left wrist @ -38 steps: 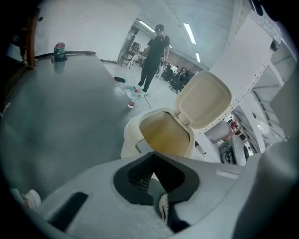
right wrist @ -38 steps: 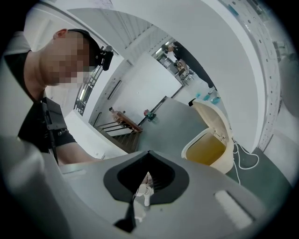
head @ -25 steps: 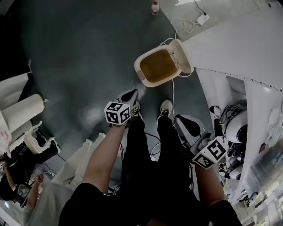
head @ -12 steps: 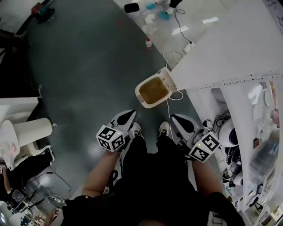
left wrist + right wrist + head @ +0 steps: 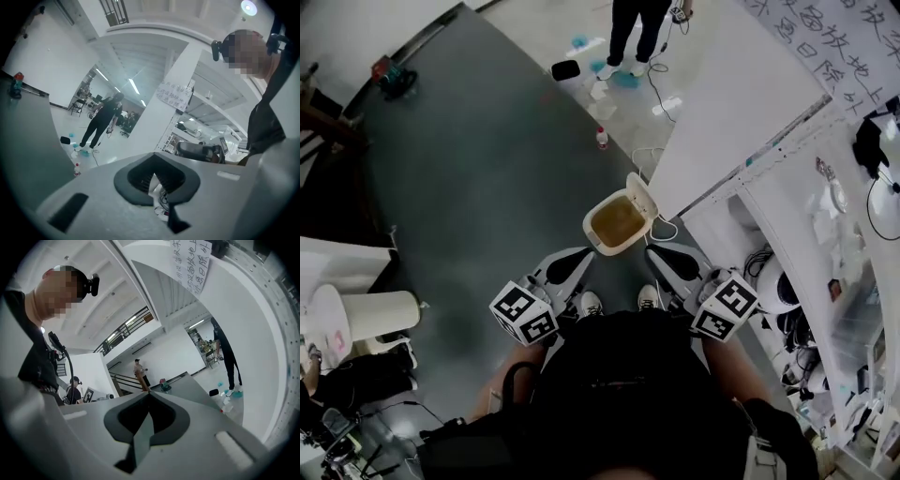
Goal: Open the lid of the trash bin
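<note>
The small cream trash bin (image 5: pixel 617 223) stands on the dark floor with its lid (image 5: pixel 643 196) tipped up and back, showing a brownish inside. My left gripper (image 5: pixel 584 254) is held in the air near the bin's left side, jaws shut and empty. Shut and empty too, my right gripper (image 5: pixel 653 250) hangs by the bin's right side. Neither touches the bin. Both gripper views look level across the room, over the shut left gripper (image 5: pixel 156 156) and the shut right gripper (image 5: pixel 149 394), and the bin is in neither.
A white cable (image 5: pixel 661 230) runs from the bin toward the white partition (image 5: pixel 731 112) on the right. A small bottle (image 5: pixel 602 138) stands on the floor beyond the bin. A person in black (image 5: pixel 636 28) stands farther off. White rolls (image 5: pixel 370 314) lie at left.
Both grippers have risen and levelled out, and the head view has lifted, so the bin looks smaller and farther. The lid stays open. Both jaws stay shut.
</note>
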Tool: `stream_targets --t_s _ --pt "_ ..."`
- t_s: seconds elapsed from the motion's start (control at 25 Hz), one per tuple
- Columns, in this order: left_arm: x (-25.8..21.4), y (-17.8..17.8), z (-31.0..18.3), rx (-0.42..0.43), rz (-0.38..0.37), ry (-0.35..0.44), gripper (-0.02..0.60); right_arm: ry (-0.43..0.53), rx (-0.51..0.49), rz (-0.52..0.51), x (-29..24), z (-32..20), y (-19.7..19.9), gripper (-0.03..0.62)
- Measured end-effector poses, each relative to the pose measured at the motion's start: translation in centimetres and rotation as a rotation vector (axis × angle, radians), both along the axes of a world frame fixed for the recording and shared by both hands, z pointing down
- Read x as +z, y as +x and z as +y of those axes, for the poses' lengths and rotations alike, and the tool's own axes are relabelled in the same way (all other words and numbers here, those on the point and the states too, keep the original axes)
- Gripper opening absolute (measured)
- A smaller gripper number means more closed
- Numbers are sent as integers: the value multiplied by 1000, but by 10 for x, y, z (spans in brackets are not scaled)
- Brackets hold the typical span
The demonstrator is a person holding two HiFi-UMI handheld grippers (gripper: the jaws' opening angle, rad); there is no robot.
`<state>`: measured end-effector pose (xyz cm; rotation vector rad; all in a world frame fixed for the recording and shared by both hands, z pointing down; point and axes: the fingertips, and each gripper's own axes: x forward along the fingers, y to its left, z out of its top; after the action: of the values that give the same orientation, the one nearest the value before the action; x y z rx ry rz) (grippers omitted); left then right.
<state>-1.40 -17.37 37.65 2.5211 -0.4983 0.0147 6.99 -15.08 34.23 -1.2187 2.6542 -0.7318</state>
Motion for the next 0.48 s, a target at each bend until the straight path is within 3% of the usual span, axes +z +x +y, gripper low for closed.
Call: stream_targets --t_s 0.28,0.48 --pt "-36 12 26 65 6 80 0 28 -4 -15 -21 23 -3 8" --pt "-48 8 29 62 33 94 0 10 -7 11 -17 29 -3 8"
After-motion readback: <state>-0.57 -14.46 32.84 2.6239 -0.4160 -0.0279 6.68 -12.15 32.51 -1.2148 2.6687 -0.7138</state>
